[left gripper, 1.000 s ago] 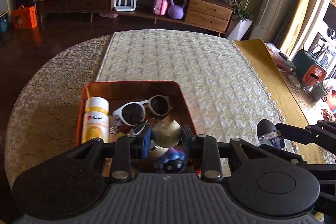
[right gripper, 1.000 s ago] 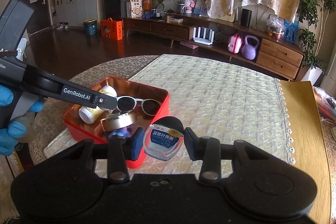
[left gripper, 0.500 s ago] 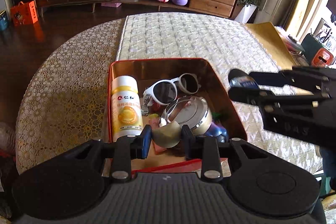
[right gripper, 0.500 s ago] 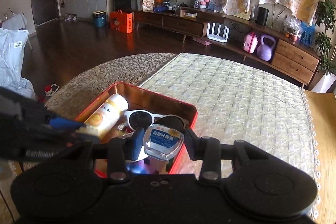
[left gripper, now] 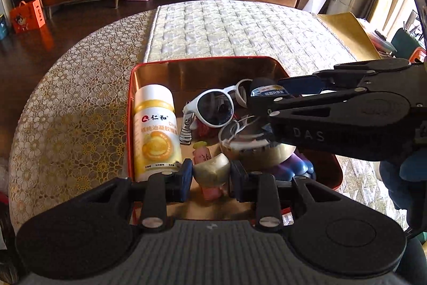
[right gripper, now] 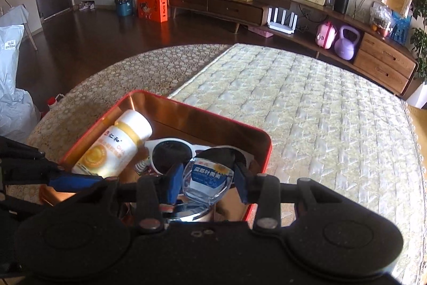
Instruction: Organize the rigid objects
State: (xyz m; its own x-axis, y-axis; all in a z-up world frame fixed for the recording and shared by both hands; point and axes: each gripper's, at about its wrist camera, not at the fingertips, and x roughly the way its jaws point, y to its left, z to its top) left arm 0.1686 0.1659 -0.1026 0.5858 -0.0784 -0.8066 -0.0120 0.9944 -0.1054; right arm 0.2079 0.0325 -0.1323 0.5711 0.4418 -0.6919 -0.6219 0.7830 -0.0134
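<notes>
A red tin box (left gripper: 202, 60) with a coppery inside stands on the table. In it lie a white and yellow pill bottle (left gripper: 156, 130), white sunglasses (left gripper: 213, 106), a round metal tin (left gripper: 250, 144) and a blue figure (left gripper: 297, 164). My left gripper (left gripper: 210, 172) is shut on a small pale gold round piece (left gripper: 212, 168) low over the box's near end. My right gripper (right gripper: 206, 179) is shut on a small clear bottle with a blue label (right gripper: 208, 178). It hangs over the sunglasses (right gripper: 170, 154) inside the box (right gripper: 202, 114) and reaches in from the right in the left wrist view.
The box sits where a lace tablecloth (left gripper: 66, 111) meets a quilted cream runner (left gripper: 240, 26). Beyond the table a long wooden sideboard (right gripper: 240, 7) holds toys, a purple kettlebell (right gripper: 347, 42) and a router. A person's blue-gloved hand (left gripper: 411, 167) holds the right gripper.
Both grippers have come down closer over the box. The right gripper has swung in from the right with its bottle, from beside the box to above the sunglasses. Both grips are unchanged.
</notes>
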